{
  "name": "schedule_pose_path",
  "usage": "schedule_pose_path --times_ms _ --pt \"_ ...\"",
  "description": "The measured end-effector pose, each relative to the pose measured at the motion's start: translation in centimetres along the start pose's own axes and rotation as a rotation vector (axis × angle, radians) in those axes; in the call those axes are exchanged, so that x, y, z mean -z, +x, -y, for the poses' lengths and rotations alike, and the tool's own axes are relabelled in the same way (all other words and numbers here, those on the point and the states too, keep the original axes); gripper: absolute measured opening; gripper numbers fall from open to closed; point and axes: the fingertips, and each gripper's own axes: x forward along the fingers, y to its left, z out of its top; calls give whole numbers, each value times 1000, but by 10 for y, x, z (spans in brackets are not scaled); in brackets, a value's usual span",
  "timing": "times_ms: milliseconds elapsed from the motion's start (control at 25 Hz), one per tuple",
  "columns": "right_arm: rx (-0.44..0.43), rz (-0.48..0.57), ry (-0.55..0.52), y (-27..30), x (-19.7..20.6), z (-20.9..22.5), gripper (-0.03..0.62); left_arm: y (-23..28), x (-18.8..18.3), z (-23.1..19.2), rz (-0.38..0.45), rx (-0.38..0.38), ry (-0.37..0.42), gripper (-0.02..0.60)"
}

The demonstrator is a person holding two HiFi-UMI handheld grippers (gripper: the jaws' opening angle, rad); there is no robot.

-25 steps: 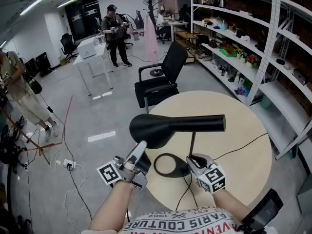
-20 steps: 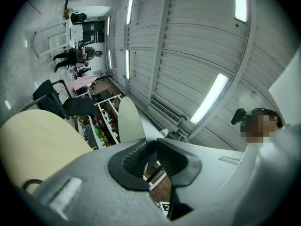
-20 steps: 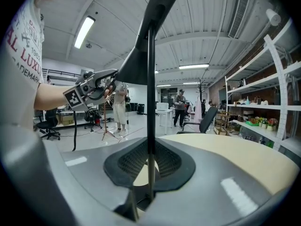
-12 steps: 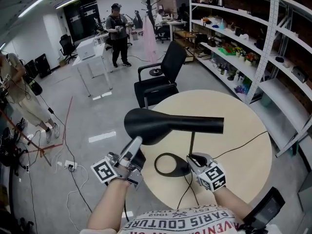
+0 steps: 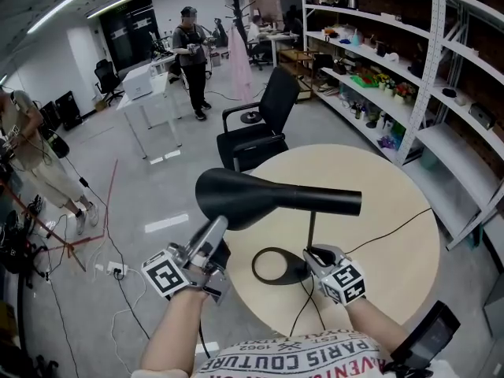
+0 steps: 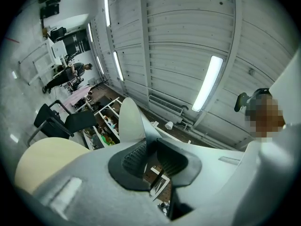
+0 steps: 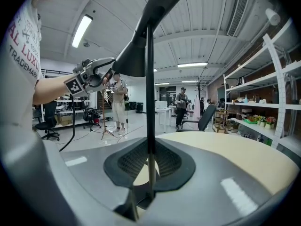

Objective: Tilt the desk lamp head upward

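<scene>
We are clamping the left hand-held gripper [image 5: 216, 228] on the flared rim of the lamp head [image 5: 268, 199], seemingly light and stiff, while pinching the thin stem [image 5: 312, 228] with the right hand-held gripper [image 5: 314, 253] for steadiness.

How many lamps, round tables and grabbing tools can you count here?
Desk lamp: 1
Round table: 1
Tools: 2, the left tool and the right tool
Total: 4
</scene>
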Motion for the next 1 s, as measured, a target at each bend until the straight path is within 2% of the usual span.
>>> schedule_pose_path --times_ms 200,1000 --pt "6 -9 3 1 -2 0 44 0 -9 5 -21 -46 62 55" --pt "20 3 3 1 5 4 44 11 -27 35 -76 -86 251 54"
